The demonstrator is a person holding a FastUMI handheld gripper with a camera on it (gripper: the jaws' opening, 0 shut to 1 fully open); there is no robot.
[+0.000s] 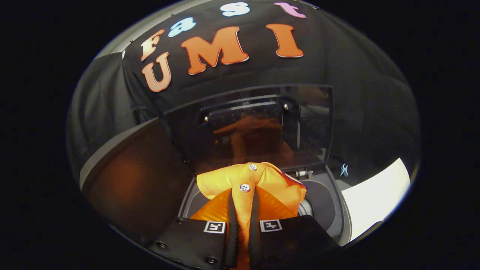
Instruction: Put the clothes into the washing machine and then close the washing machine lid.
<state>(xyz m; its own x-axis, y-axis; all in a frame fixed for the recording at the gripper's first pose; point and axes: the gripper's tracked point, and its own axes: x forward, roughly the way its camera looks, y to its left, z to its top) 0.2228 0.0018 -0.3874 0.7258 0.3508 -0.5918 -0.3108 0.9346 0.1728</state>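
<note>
Orange cotton fills the gap between my fingers: the gripper (243, 225) is clamped narrow on a fold of the bright orange buttoned shirt (249, 187), both fingers pressing on the button placket so that the strip of cloth runs straight up between them. Two white buttons (245, 187) sit along that strip just ahead of the fingertips, so the garment's long axis lies along the fingers, its bunched collar end standing beyond the tips and the rest hanging down out of my sight.

Directly beyond and below the shirt I see the grey top-loading washing machine (330, 210), the dark round mouth of its tub (309, 208) showing just to the right of the cloth. The shirt is held above that opening, slightly toward its left side, not yet inside as far as I can judge. Behind the tub the dark glossy lid (262, 127) stands raised, nearly upright, and it mirrors the orange cloth.

What matters for the coming move, I think, is that the tub lies down and forward from my fingertips, a touch to the right: lowering along that line should drop the bundle in, and only then can the raised lid beyond it be reached for closing
</note>
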